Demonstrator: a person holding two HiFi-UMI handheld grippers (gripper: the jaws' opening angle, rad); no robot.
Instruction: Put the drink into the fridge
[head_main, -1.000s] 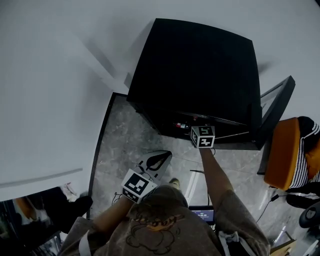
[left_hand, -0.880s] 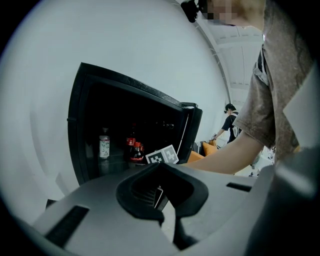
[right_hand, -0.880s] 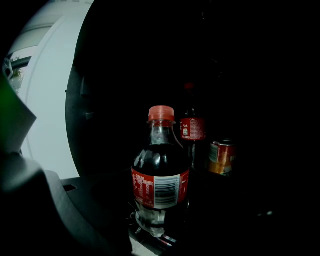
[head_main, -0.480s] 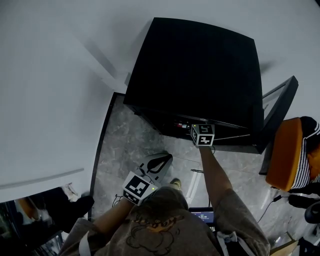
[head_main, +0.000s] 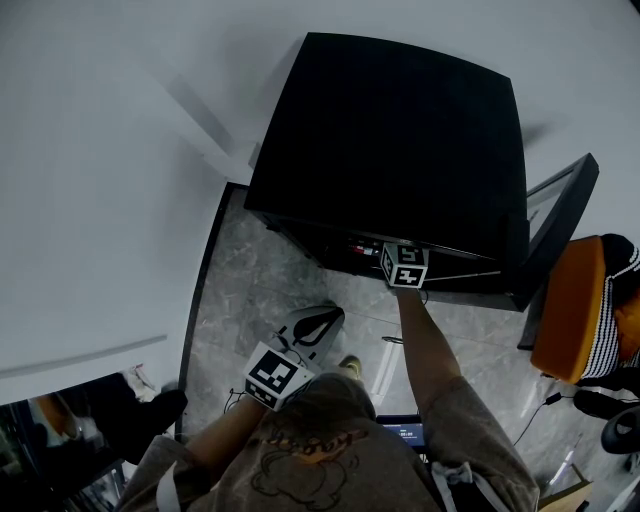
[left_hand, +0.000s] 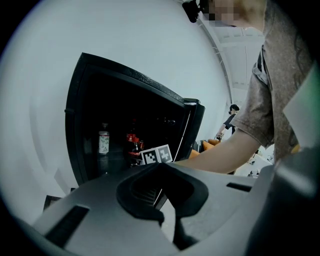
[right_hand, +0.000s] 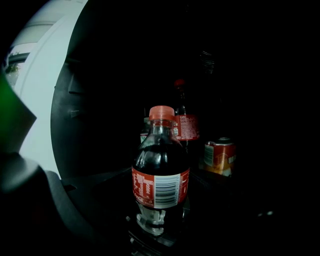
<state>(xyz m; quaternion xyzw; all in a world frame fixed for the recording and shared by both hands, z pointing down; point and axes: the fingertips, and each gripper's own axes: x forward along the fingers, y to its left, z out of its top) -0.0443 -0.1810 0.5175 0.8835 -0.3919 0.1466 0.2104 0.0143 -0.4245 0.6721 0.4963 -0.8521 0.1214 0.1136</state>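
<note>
Two grippers work here: the right gripper (head_main: 402, 262), mid-frame inside the open black fridge (head_main: 400, 140), grasps an upright cola bottle (right_hand: 160, 175), while the left gripper (head_main: 312, 325) hangs clenched and empty lower left

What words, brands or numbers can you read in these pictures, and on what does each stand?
No text reads clearly.
Cola bottle, red label: barcode and fine print, too small.
Bottle behind, red label: print blurred.
Can: label blurred.
Shirt: print too blurred.
</note>
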